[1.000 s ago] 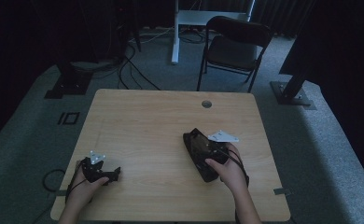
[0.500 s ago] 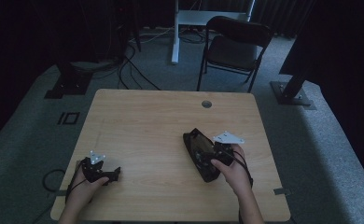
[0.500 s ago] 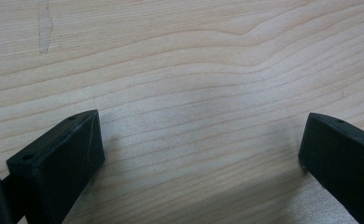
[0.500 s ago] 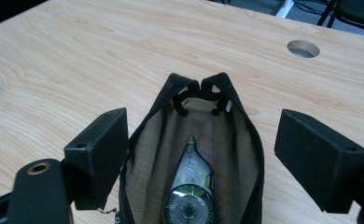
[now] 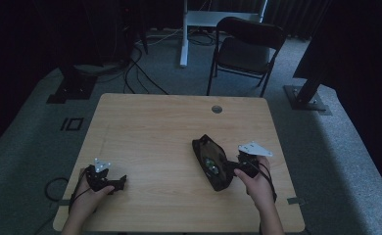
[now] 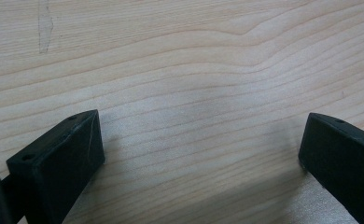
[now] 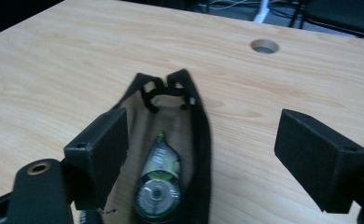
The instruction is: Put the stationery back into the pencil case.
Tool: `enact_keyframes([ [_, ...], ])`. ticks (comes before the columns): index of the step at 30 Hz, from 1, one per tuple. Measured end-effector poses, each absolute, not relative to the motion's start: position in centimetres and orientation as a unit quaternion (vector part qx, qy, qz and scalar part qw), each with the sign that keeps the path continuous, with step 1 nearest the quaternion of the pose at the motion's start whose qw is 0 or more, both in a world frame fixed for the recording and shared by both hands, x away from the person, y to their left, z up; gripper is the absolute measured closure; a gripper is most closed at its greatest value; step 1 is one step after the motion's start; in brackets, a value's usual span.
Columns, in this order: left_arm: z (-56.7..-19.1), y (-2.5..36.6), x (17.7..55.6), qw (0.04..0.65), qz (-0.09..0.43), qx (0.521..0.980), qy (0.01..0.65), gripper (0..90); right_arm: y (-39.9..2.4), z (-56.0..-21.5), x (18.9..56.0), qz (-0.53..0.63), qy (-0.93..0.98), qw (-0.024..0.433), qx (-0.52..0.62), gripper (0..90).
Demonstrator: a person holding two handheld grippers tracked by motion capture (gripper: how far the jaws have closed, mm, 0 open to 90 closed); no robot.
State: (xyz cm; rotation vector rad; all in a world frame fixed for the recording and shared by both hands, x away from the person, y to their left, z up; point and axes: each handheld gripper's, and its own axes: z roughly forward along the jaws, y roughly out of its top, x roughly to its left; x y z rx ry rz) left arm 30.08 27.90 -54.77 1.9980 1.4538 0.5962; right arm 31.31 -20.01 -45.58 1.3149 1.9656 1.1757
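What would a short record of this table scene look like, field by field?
Surface: wooden table
Main thing: black pouch, lying open
Inside it: green correction tape dispenser
Right tongs: open, jaws either side of the pouch's near end, just been widening
Left tongs: open over bare wood
Table hole: near the far edge
Beyond the table: folding chair

one pouch (image 5: 211,161), one tape dispenser (image 7: 158,189), two claws

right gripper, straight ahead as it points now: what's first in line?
The open black pouch, I'd judge: it lies between the right gripper's spread fingers, a green-and-clear tape dispenser inside it. Beyond is bare wooden table. Depth is uncertain.
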Motion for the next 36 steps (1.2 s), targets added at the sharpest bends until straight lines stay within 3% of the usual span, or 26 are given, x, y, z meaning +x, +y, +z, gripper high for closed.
enact_keyframes([
  [36,-54.8,27.9,30.1,0.294,0.224,0.752,0.546,0.3,-28.6,-52.0,29.2,0.365,0.704,0.249,0.556,14.0],
])
